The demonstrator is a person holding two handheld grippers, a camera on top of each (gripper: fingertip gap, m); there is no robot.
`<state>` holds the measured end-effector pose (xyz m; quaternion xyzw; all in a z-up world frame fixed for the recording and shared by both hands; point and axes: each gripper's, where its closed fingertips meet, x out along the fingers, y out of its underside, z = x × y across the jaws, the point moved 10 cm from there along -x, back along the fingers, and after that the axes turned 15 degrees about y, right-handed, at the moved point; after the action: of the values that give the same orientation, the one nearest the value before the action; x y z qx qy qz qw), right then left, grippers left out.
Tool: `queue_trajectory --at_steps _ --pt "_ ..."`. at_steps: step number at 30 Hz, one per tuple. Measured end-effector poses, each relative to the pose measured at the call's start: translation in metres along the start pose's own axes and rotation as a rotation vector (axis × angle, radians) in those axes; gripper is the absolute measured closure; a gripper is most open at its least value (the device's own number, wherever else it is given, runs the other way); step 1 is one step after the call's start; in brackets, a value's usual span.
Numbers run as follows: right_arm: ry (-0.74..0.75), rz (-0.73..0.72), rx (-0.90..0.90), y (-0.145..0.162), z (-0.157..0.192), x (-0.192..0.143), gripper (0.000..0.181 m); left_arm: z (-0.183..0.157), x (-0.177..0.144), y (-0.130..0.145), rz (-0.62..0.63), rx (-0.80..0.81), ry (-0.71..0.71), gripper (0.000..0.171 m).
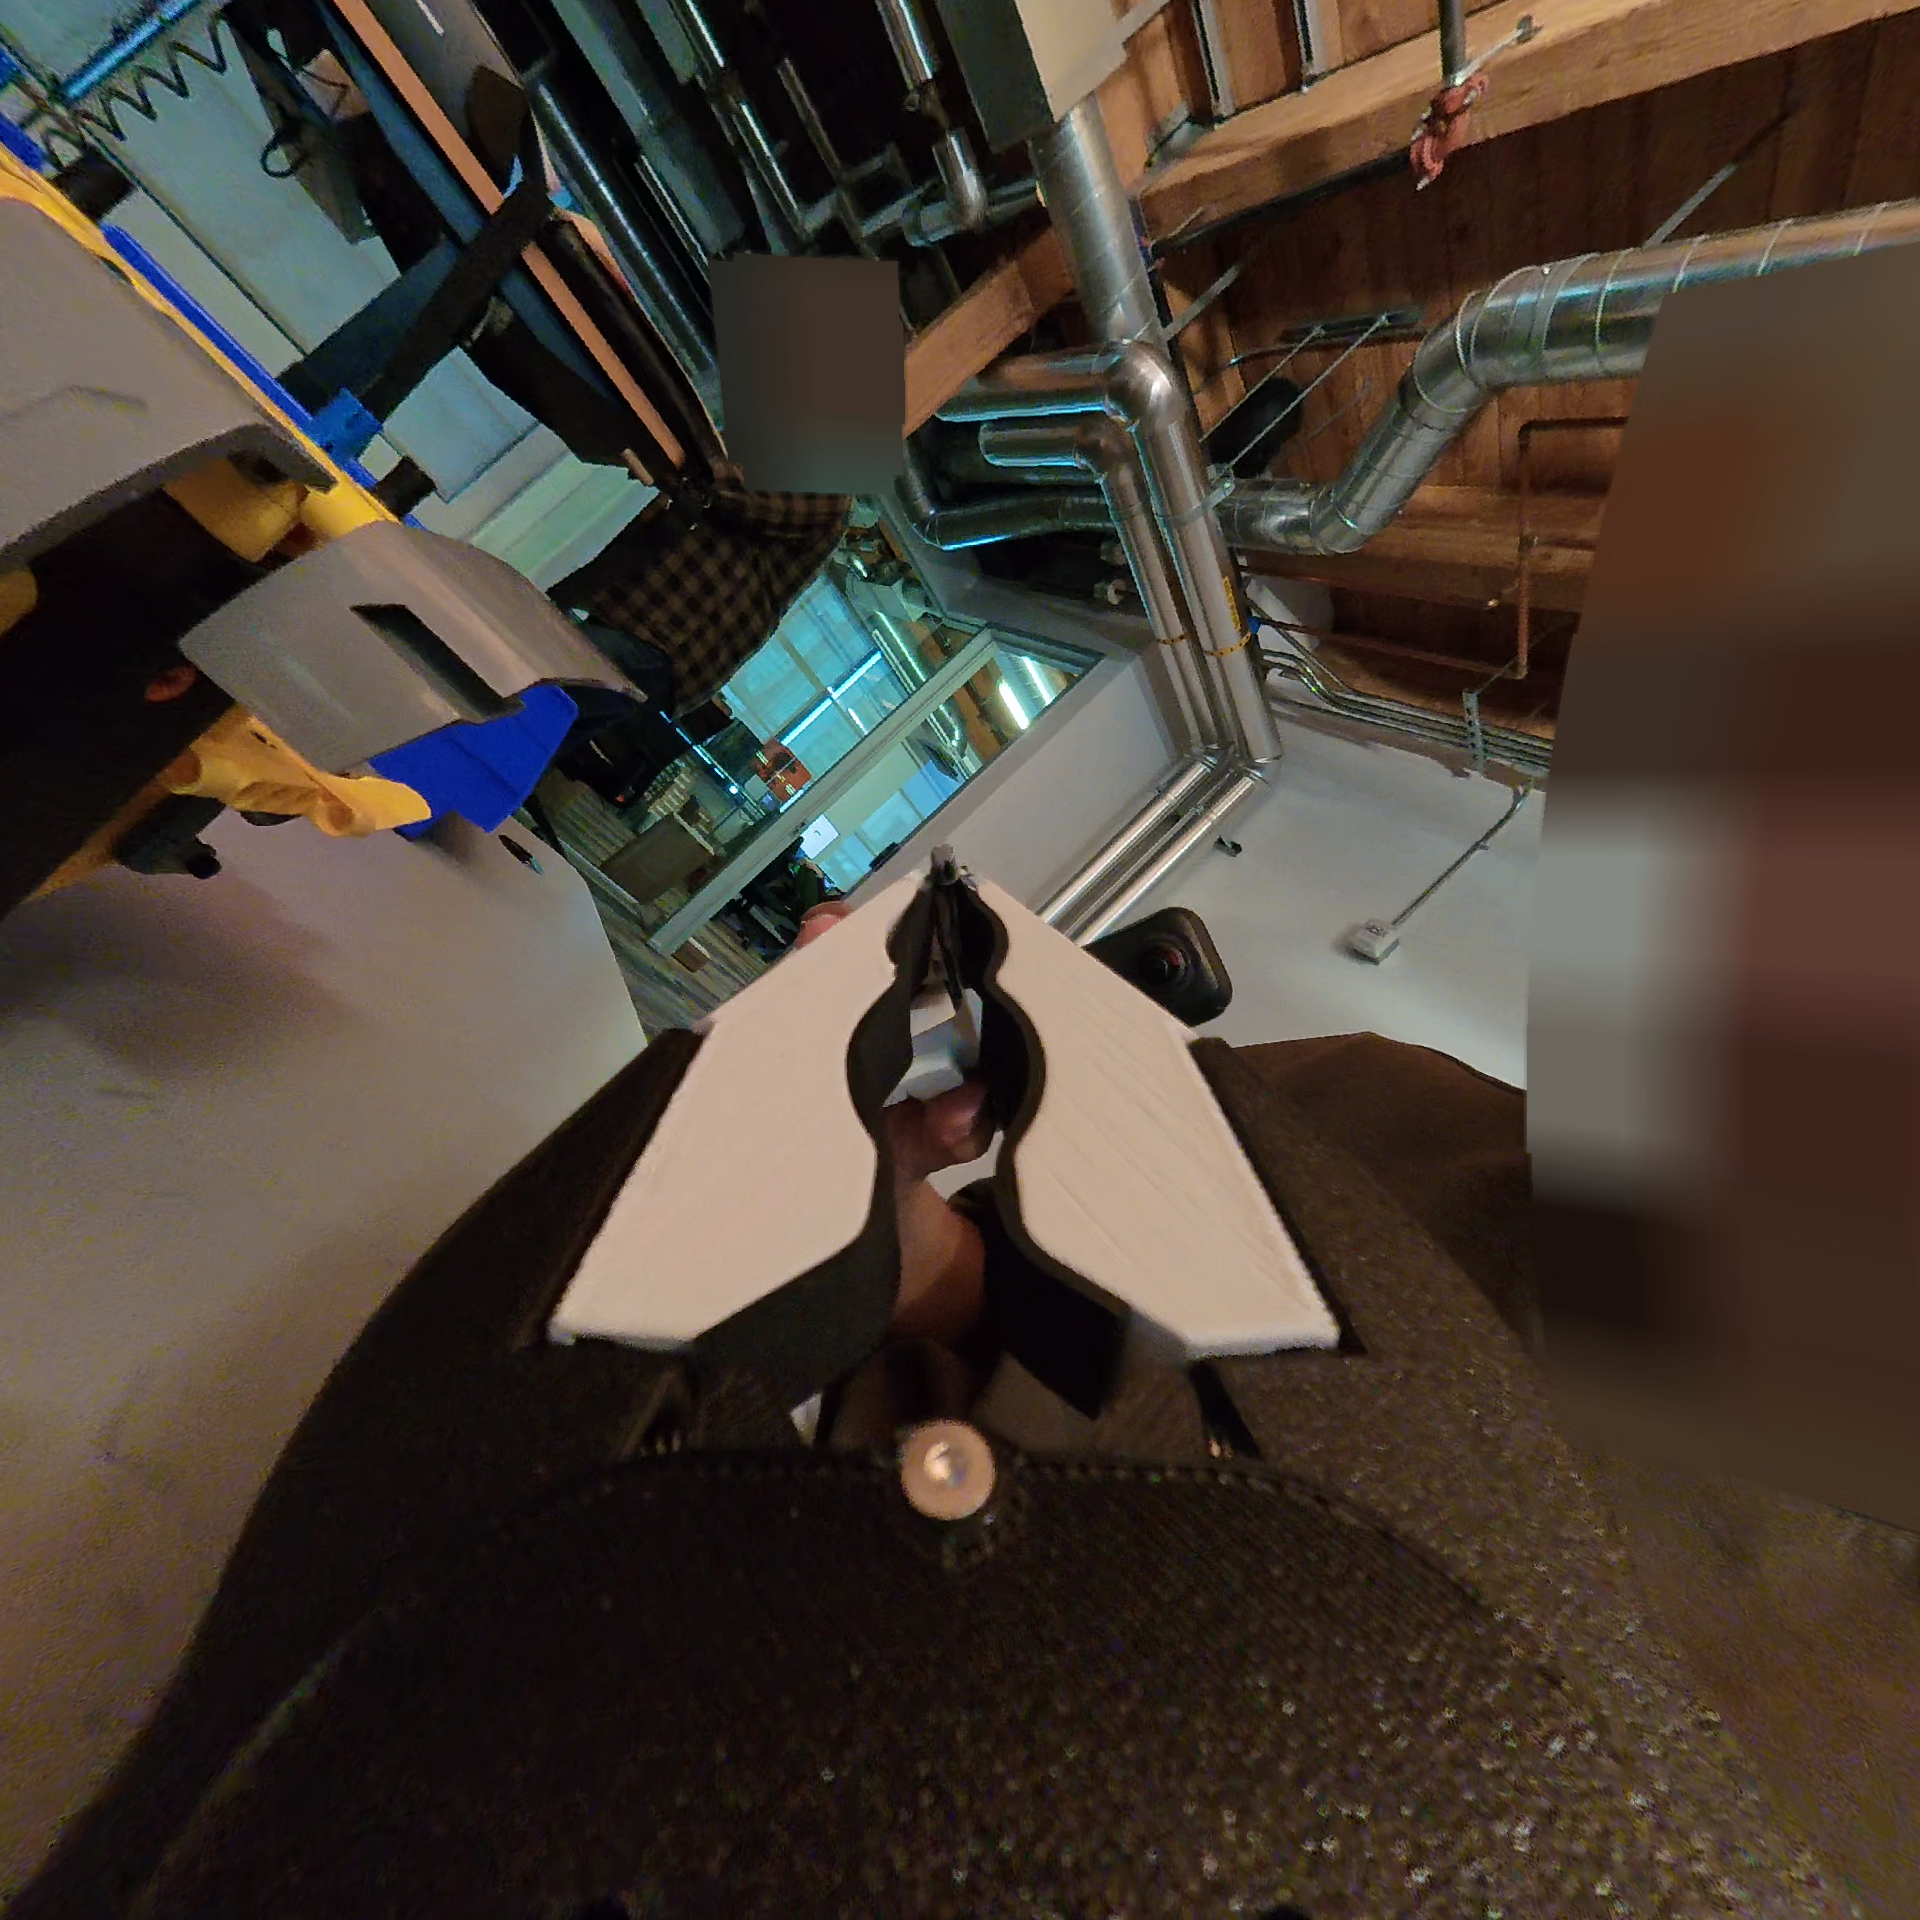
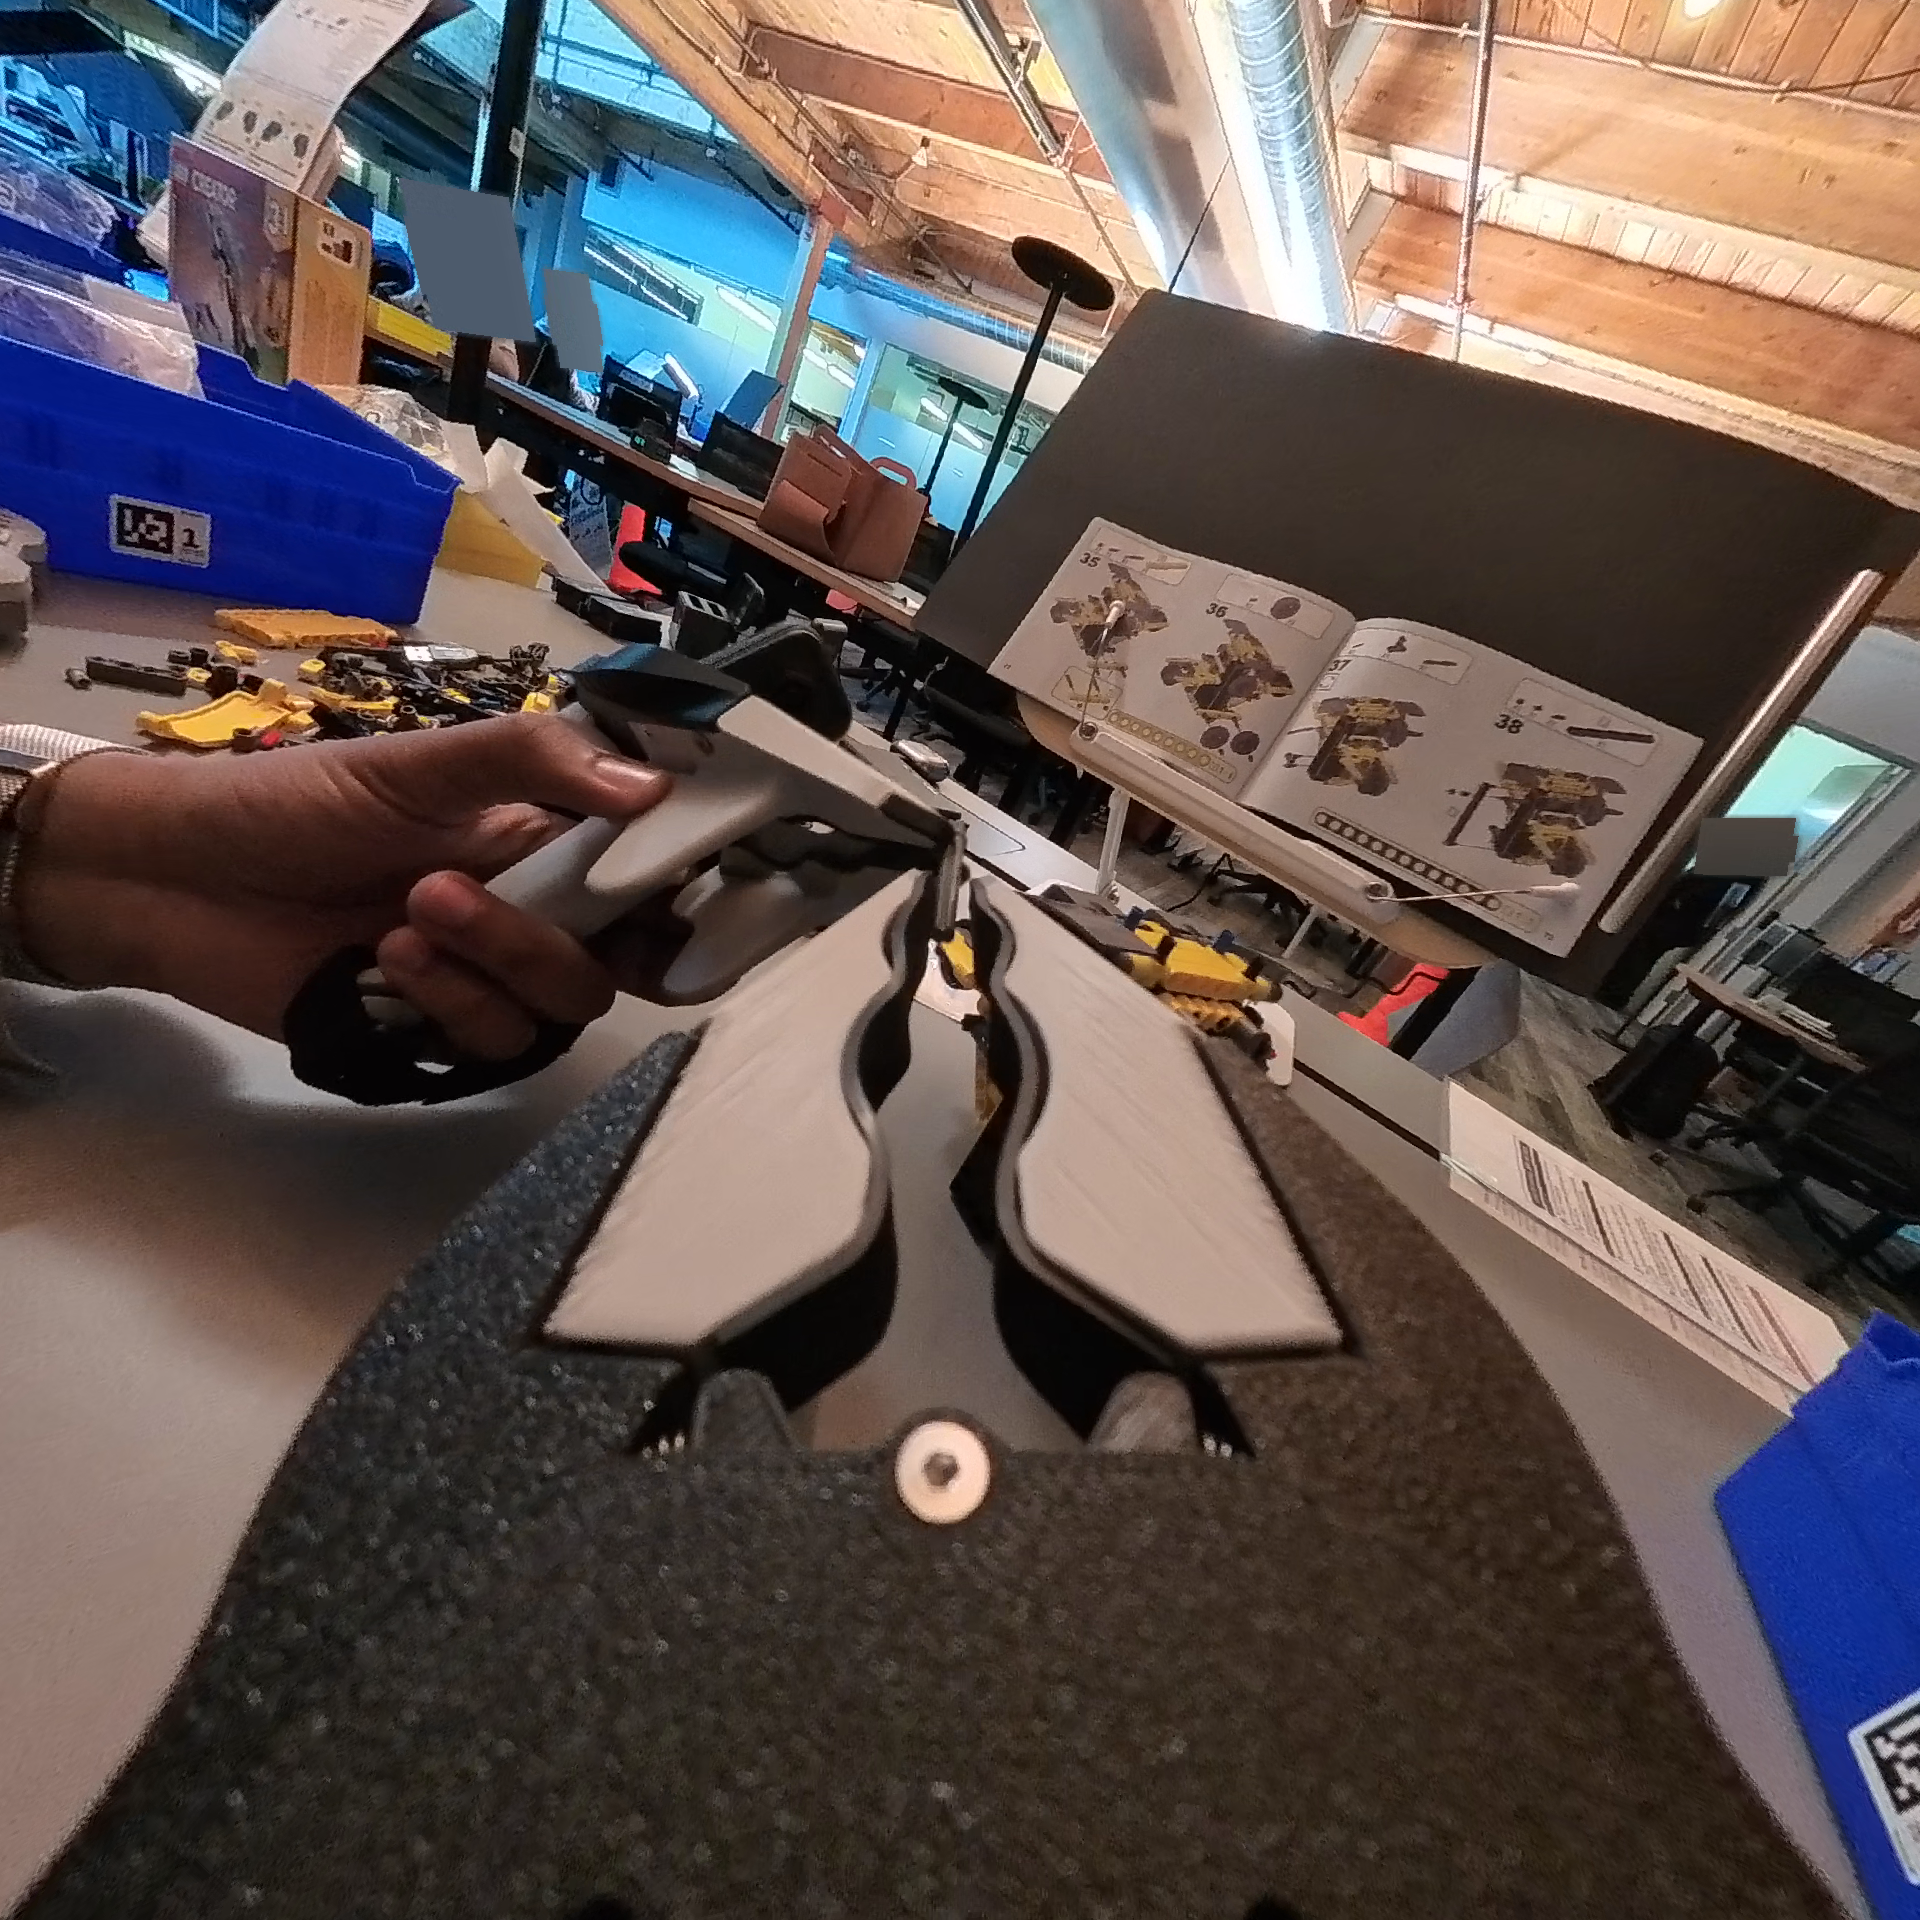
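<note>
My left gripper [image 1: 943,878] is shut on a small grey pin [image 1: 943,857] that sticks out past its tips. In the right wrist view a hand [image 2: 312,862] holds the left gripper [image 2: 951,831] in from the left, and the grey pin [image 2: 948,883] hangs down from it. My right gripper [image 2: 951,904] has its fingertips a little apart on either side of the pin. I cannot tell whether they touch it. A yellow and black brick model [image 2: 1195,971] lies on the table just beyond. The right gripper's camera [image 1: 1164,966] shows behind my left fingers.
An open instruction booklet [image 2: 1351,727] leans on a dark stand at the right. Loose yellow and black pieces [image 2: 343,686] lie at the left before a blue bin [image 2: 208,468]. Another blue bin [image 2: 1829,1558] and a printed sheet [image 2: 1642,1247] lie at the right. A box [image 2: 270,270] stands behind. Left and right tips are no more than a few centimetres apart.
</note>
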<state>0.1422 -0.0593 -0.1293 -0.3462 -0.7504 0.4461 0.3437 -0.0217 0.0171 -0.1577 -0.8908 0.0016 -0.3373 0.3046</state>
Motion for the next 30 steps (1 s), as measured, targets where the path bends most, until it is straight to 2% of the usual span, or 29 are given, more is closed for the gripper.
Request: queue_trajectory --at_steps 10,22,30 --pt "-0.001 0.002 -0.032 0.0017 0.0031 -0.0001 0.171 0.0001 -0.0026 -0.0013 -0.023 -0.009 0.005 0.171" --pt "0.028 -0.003 -0.055 0.0021 0.0024 -0.0015 0.178 0.0027 0.0001 0.0018 -0.007 -0.029 0.01 0.171" --pt "0.051 -0.01 -0.15 0.0016 0.0064 -0.0026 0.178 0.0036 -0.0005 0.0017 -0.007 -0.038 0.007 0.171"
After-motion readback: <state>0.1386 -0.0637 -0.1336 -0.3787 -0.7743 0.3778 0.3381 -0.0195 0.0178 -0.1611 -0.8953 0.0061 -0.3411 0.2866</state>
